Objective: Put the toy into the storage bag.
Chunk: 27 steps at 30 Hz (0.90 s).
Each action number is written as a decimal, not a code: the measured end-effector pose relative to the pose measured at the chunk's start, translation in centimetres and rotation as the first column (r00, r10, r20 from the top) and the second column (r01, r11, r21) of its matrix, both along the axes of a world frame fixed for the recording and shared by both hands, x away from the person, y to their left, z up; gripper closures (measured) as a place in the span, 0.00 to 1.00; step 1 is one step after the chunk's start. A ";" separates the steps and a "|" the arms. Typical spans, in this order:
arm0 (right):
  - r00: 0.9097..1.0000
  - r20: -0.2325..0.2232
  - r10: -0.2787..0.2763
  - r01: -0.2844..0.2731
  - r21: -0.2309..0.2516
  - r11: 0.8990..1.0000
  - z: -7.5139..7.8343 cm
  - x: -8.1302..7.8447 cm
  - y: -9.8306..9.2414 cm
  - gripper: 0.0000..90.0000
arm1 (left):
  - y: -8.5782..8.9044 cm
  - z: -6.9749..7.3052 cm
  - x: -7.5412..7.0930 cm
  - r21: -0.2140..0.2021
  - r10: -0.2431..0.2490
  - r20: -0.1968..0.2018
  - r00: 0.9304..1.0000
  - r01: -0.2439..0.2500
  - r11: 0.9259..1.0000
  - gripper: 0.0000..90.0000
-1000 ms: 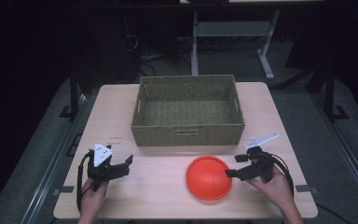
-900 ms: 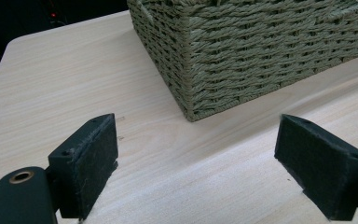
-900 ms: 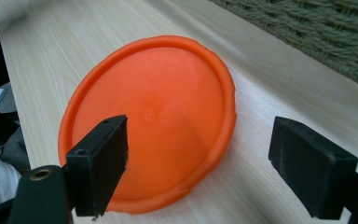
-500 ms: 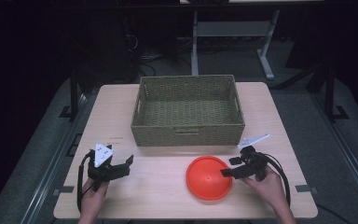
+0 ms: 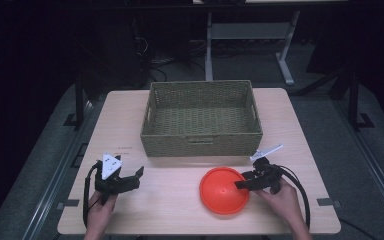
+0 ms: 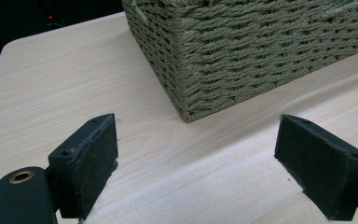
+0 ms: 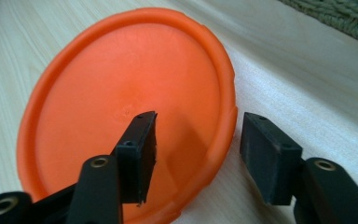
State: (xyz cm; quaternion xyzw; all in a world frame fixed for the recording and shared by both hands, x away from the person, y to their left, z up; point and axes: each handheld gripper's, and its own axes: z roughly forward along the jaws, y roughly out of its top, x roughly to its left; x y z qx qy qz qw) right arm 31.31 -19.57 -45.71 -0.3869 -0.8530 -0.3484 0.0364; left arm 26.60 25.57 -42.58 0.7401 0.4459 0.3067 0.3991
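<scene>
Orange plate [image 7: 121,107]: probably light, stiff, slick plastic; rim sits between right tongs [image 7: 196,154], just closing, not yet pinching; left tongs [image 6: 196,158] spread, idle.

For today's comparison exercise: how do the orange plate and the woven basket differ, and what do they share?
The orange plate is round, smooth and shallow; the woven basket is rectangular, textured and deep-walled. The plate lies near the table's front edge, with its rim between the right gripper's jaws; the basket sits farther back, untouched, the left gripper well away from it. Both rest on the table and are empty.
</scene>
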 end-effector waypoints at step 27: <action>0.999 0.012 -0.041 0.039 0.176 0.984 0.7 -0.4 -1.6 0.89 | 0.0 0.0 0.0 0.008 0.011 0.005 1.000 -0.011 1.000 0.14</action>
